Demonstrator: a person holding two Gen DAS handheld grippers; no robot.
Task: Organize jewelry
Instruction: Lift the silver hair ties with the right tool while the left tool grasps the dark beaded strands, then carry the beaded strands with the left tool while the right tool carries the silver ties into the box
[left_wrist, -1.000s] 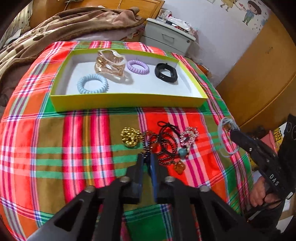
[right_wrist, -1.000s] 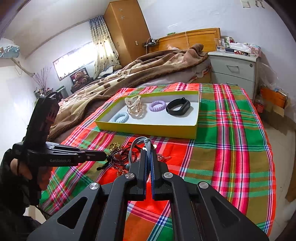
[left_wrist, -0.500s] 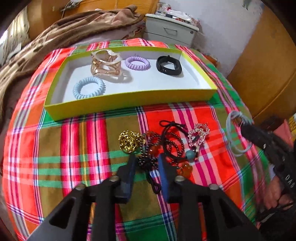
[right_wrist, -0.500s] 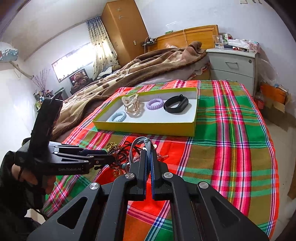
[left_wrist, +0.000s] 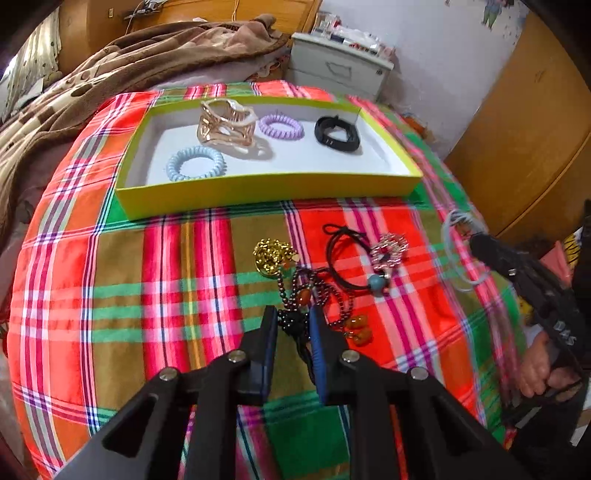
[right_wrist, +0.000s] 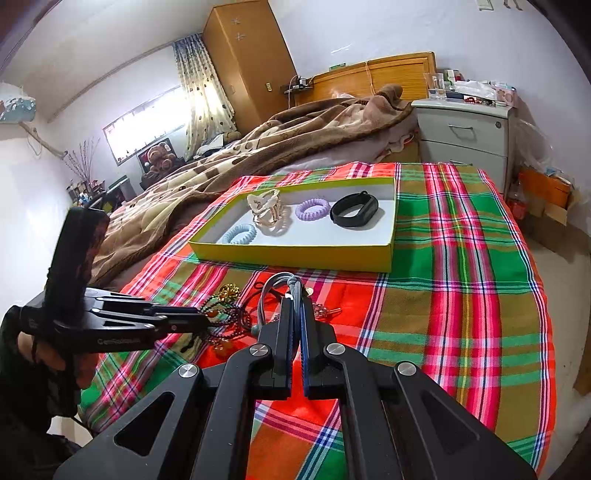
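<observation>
A yellow tray (left_wrist: 258, 188) on the plaid cloth holds a gold cuff (left_wrist: 227, 123), a blue coil tie (left_wrist: 195, 162), a purple coil tie (left_wrist: 280, 126) and a black band (left_wrist: 337, 133). In front lies a tangle: a gold bead cluster (left_wrist: 271, 254), a dark bead necklace (left_wrist: 295, 295), a black cord (left_wrist: 343, 254) and a pink sparkly piece (left_wrist: 389, 249). My left gripper (left_wrist: 292, 320) is open with its fingers either side of the dark bead necklace. My right gripper (right_wrist: 296, 301) is shut on a pale grey-blue hair tie (right_wrist: 273, 286), held above the cloth; it also shows in the left wrist view (left_wrist: 461, 254).
A brown blanket (right_wrist: 277, 136) lies on the bed behind the tray. A grey nightstand (right_wrist: 465, 136) stands at the back right and a wooden wardrobe (left_wrist: 535, 122) at the right. The plaid cloth (right_wrist: 461, 277) stretches to the right of the tray.
My left gripper has opened from shut and moved forward over the dark bead necklace. My right gripper has kept hold of the hair tie and barely moved.
</observation>
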